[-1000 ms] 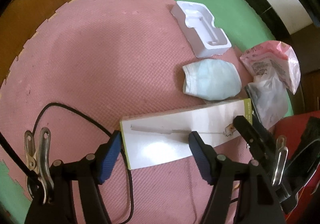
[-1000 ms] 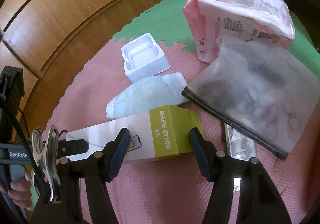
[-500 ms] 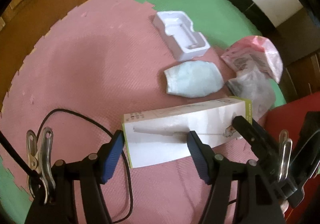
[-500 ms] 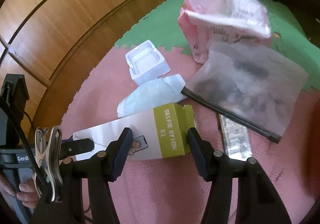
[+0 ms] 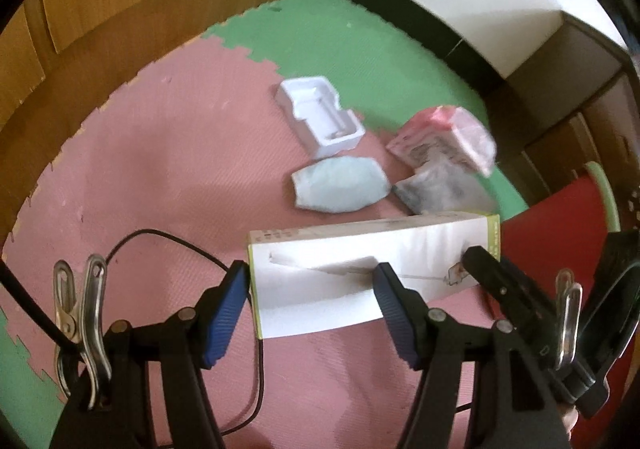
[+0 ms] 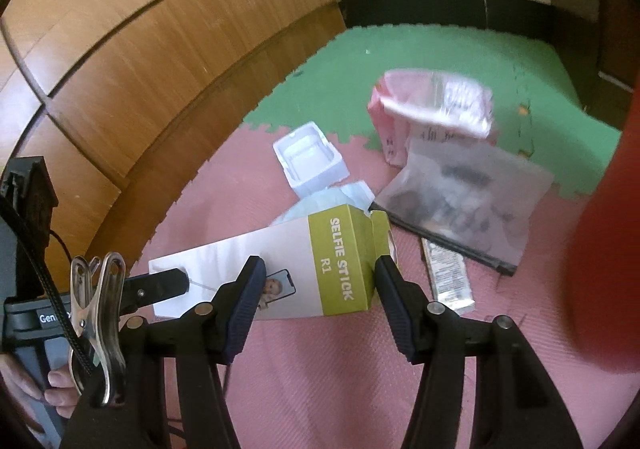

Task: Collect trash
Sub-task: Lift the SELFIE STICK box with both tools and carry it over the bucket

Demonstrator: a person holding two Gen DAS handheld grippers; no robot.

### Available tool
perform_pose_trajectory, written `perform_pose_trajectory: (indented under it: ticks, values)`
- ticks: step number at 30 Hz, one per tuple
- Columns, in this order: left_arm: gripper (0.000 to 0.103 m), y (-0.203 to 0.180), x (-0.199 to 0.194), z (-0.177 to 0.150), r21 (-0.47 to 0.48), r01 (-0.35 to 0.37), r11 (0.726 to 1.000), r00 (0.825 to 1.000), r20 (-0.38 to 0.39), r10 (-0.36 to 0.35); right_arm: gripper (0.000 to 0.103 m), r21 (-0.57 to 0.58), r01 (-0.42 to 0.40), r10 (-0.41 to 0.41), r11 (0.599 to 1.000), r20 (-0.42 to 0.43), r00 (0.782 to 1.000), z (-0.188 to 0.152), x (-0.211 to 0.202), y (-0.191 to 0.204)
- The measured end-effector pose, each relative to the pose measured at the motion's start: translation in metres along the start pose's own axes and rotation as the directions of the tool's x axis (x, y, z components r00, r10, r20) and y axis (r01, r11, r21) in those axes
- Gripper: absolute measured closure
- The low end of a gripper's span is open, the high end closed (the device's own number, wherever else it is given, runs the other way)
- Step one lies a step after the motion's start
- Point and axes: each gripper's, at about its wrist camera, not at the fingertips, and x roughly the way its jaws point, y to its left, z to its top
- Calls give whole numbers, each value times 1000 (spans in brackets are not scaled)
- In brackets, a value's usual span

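The selfie stick box (image 6: 304,269) is off the pink floor mat (image 5: 152,169), carried between both grippers: the left gripper (image 5: 312,301) clamps its white end, the right gripper (image 6: 316,289) its green end, fingers closed on the carton. Left on the mat in mid-frame: a white foam tray (image 5: 320,117), pale blue mask (image 5: 340,191), pink bag (image 6: 432,113), frosted zip pouch (image 6: 464,201) and small wrapper (image 6: 448,277). Collection looks barely begun.

Soft, even daylight, fairly bright. Strong fisheye bending, dark corners around both views. Motion blur on pink bag (image 5: 444,139) and clear pouch (image 6: 464,201). Faint shadows on pink mat (image 5: 152,169). No glare.
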Motion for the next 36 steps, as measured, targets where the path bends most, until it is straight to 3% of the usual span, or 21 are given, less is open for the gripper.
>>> perform_pose_trajectory:
  ticks: [9, 15, 27, 36]
  values:
    - [38, -34, -62, 1, 85, 32, 996, 985, 169, -46, 44, -16, 20, -19, 1000, 101, 995, -1, -63, 14]
    - [38, -69, -96, -7, 152, 56, 987, 967, 236, -92, 44, -18, 51, -46, 999, 197, 979, 4, -115, 16]
    - [37, -156, -135, -14, 262, 137, 955, 944, 258, -207, 44, -23, 156, -139, 987, 346, 928, 4, -216, -11]
    - [37, -250, -128, -18, 380, 160, 911, 938, 228, -260, 44, 48, 224, -224, 973, 402, 888, 2, -267, -62]
